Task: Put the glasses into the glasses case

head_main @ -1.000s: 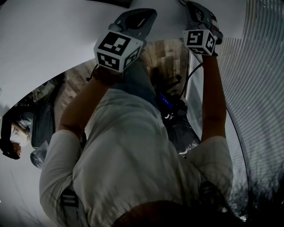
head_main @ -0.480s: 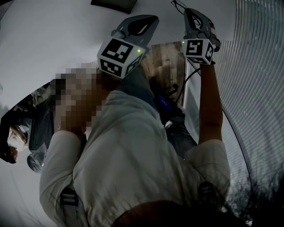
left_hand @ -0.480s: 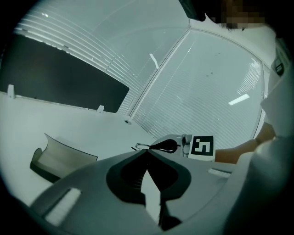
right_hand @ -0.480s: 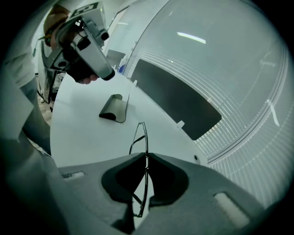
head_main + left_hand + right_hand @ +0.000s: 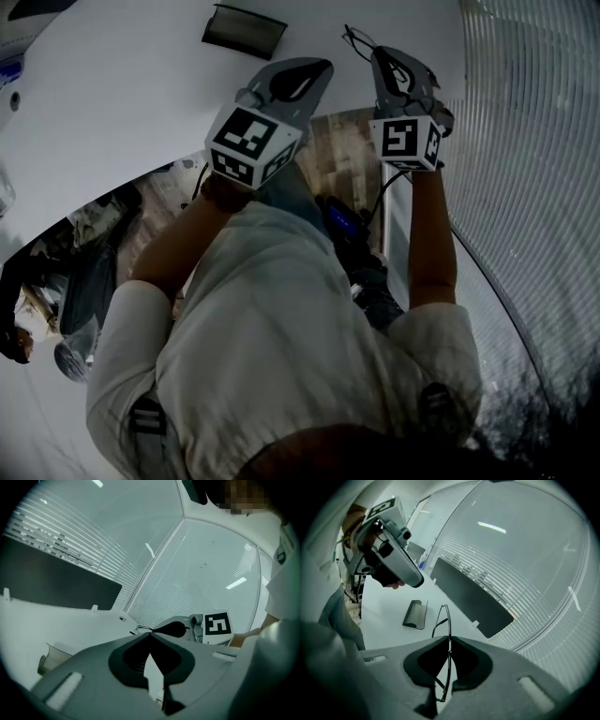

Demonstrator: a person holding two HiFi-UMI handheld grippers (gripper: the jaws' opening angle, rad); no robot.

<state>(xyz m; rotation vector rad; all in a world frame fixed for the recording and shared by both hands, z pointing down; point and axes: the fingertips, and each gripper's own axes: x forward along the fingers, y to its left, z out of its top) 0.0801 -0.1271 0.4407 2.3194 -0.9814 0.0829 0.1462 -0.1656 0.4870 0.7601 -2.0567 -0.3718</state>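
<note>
The thin dark wire glasses (image 5: 443,620) hang edge-on between the pads of my right gripper (image 5: 449,639), which is shut on them above the white table. In the head view the glasses (image 5: 354,39) stick out past the right gripper (image 5: 375,52) at the top. The dark glasses case (image 5: 244,31) lies on the table further left and away from me; the right gripper view shows the case (image 5: 416,614) lying open beyond the glasses. My left gripper (image 5: 322,66) is raised beside the right one. Its jaws meet at the tips (image 5: 150,633) with nothing between them.
The white table (image 5: 112,84) curves round, with its near edge just under my hands. A long dark panel (image 5: 473,597) stands at its far side before slatted blinds (image 5: 534,141). Bags and clutter (image 5: 84,262) lie on the floor at the left.
Both grippers have risen and moved out over the table. The glasses went up with the right gripper, and the case has come into the head view.
</note>
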